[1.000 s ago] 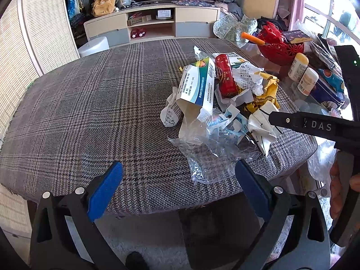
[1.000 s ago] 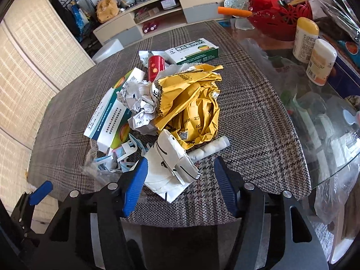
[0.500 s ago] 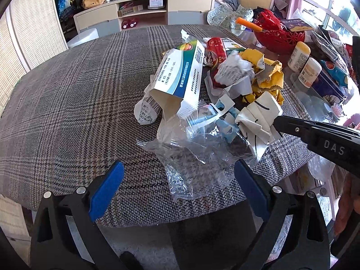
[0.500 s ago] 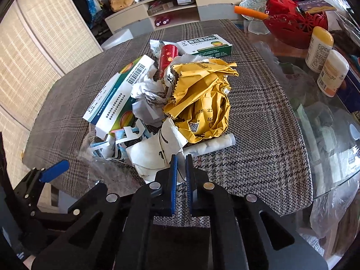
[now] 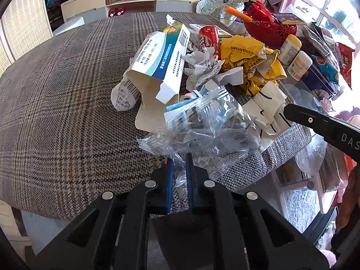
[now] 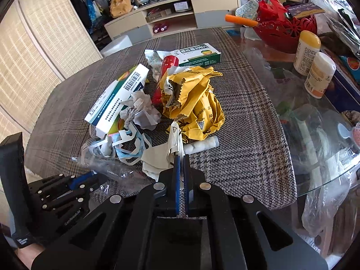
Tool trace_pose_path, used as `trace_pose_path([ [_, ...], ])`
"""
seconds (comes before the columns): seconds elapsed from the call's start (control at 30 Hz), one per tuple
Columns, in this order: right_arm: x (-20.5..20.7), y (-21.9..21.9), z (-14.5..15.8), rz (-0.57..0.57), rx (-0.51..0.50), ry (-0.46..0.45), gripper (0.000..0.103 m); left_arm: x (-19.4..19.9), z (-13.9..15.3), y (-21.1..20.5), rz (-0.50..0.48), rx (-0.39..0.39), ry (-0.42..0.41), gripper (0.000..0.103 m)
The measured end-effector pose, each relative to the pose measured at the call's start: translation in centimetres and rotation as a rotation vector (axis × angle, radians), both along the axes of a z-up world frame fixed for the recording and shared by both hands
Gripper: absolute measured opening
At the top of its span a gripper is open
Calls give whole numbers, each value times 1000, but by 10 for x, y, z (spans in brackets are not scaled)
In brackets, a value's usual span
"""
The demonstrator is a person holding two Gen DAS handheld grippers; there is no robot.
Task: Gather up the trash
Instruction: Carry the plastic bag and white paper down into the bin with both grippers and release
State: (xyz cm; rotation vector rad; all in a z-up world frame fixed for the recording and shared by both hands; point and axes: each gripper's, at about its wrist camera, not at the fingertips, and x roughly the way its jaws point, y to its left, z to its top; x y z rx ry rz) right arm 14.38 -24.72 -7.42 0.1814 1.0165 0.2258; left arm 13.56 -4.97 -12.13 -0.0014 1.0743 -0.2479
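Observation:
A heap of trash lies on the plaid tablecloth: a blue-and-white carton, a crumpled yellow wrapper, a red tube, balled white paper and a green box. At the near edge of the heap, my left gripper is closing its jaws on a fold of the clear plastic bag. My right gripper is shut on the white paper wrapper with black marks, beside the yellow wrapper.
A red basket and two pill bottles stand on the bare glass top to the right. The table's near edge runs just under both grippers. A low TV cabinet is behind the table.
The left gripper came down to the clear plastic bag and went from wide open to closed on it. The right gripper closed on the white paper wrapper.

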Motion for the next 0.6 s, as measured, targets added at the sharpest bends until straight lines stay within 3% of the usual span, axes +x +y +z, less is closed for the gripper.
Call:
trace_pose_path([
  [0.27,-18,-5,8,-13,12,-25,3,-27,14,11,-3,-5,-46,1],
  [0.6,-46,4,15,7,-9,-28,3,-61,27,20,-15,22,-87,0],
])
